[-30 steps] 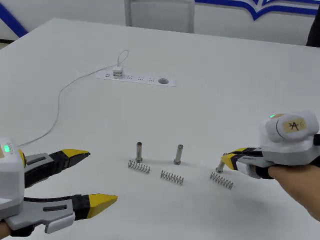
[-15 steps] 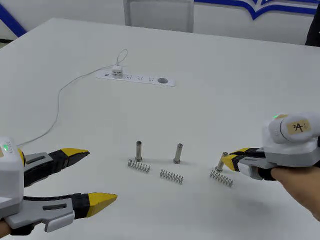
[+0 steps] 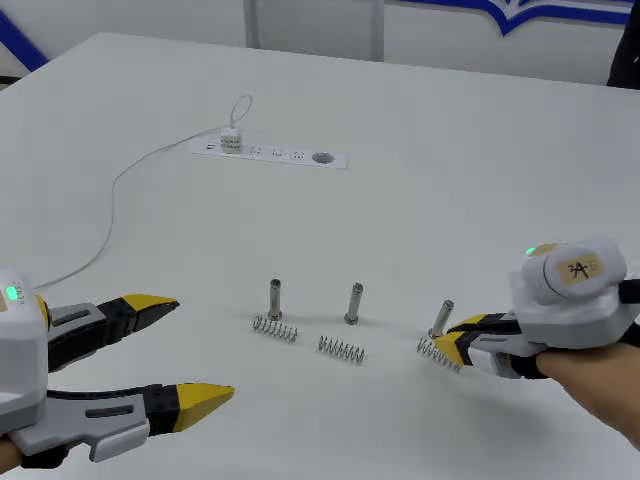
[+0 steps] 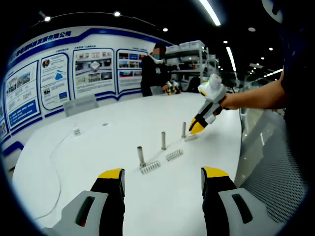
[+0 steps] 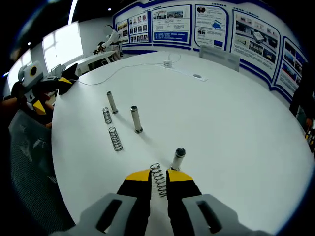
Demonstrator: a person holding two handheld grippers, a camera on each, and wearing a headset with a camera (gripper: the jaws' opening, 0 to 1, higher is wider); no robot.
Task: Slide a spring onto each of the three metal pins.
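Right gripper view: right claw (image 5: 158,178) narrow, jaws straddling end of spring (image 5: 156,172) on counter (image 5: 236,123), right of middle pin (image 5: 136,119), just beside end pin (image 5: 177,158); firm pinch cannot be told. Step judged: first spring pickup, all pins bare. Next move calls for clamp, lift, coil aligned over pin top. Left claw (image 4: 162,173) wide, idle, well left of middle pin. Power strip (image 3: 270,154) beyond middle pin, no obstruction

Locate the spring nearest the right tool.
The metal coil spring lies on the white table, right side of the head view, beside the rightmost metal pin, one end between the tips of the right tool.
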